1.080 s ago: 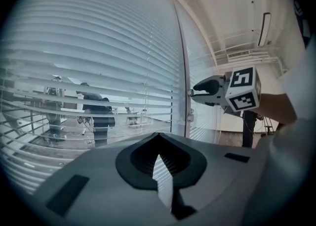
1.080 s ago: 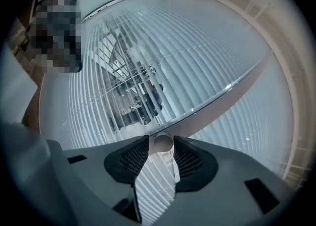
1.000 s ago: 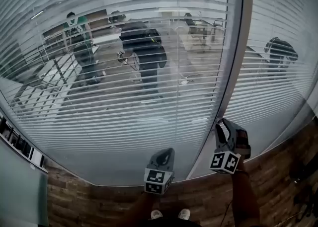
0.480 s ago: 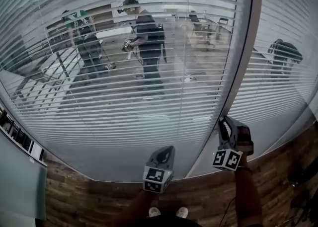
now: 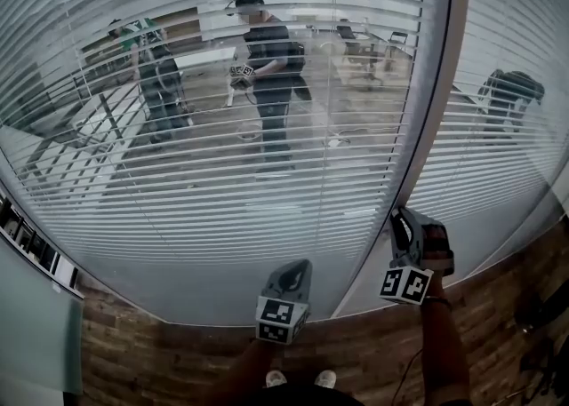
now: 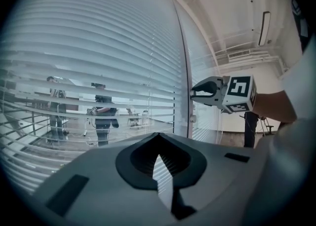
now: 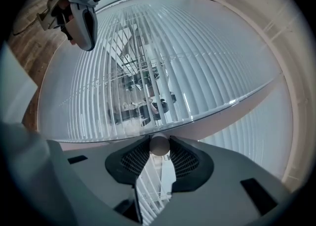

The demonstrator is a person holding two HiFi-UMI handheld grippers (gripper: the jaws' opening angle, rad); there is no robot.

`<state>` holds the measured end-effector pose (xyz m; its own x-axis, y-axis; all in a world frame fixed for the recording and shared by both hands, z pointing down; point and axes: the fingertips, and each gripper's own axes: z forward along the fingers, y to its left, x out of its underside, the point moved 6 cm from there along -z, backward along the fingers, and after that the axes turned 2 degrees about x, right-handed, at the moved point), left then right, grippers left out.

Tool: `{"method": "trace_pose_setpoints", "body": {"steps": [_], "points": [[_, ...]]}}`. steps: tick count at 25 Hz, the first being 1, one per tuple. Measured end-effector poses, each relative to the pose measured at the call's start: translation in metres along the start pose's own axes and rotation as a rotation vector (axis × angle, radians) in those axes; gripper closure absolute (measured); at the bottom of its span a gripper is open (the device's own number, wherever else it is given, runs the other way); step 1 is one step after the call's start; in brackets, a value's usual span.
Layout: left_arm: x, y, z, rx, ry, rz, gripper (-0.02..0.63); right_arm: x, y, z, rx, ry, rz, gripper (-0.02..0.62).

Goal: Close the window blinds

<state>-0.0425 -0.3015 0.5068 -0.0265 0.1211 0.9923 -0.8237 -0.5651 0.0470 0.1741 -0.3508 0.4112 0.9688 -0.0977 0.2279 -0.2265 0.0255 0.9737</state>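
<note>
The slatted blinds hang behind glass with their slats tilted, so the room beyond shows through. A dark upright frame post divides two panes. My right gripper reaches up to that post. In the right gripper view a small round knob sits between the right gripper's ribbed pads, which are closing and lie against its sides. My left gripper is held lower, short of the glass, with its tips together and nothing in it.
Behind the glass two people stand among desks, and another person is behind the right pane. A wooden floor runs under the window. A low shelf lines the left wall.
The person in dark clothes behind the glass has straightened up and stepped right. My right gripper has shifted slightly right at the post. The left gripper has hardly moved.
</note>
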Motion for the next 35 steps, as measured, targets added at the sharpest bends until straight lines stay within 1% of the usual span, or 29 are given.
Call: {"method": "trace_pose_setpoints", "body": {"steps": [3,7,10,13,15,20,28,35], "points": [[0.000,-0.001,0.001,0.000,0.005,0.007,0.614,0.000,-0.001,0.000,-0.001,-0.003,0.022,0.468],[0.000,0.001,0.000,-0.005,0.007,0.009,0.614,0.000,-0.003,-0.001,-0.019,-0.009,0.097,0.468],[-0.001,0.002,-0.001,-0.009,0.009,0.004,0.614,0.000,-0.009,-0.002,-0.038,-0.014,0.215,0.468],[0.000,0.003,-0.001,-0.011,0.010,0.001,0.614,-0.002,-0.013,-0.001,-0.045,-0.019,0.291,0.468],[0.002,0.003,0.000,-0.011,0.012,-0.001,0.614,0.001,-0.011,0.000,-0.066,-0.020,0.350,0.468],[-0.001,0.005,-0.003,-0.014,0.010,-0.004,0.614,0.005,-0.015,0.000,-0.087,-0.015,0.610,0.468],[0.000,0.004,-0.006,-0.011,0.005,0.002,0.614,0.015,-0.017,0.001,-0.127,-0.008,0.971,0.468],[0.000,0.011,-0.008,-0.033,-0.007,0.003,0.614,0.026,-0.018,0.005,-0.202,-0.023,1.320,0.468]]}}
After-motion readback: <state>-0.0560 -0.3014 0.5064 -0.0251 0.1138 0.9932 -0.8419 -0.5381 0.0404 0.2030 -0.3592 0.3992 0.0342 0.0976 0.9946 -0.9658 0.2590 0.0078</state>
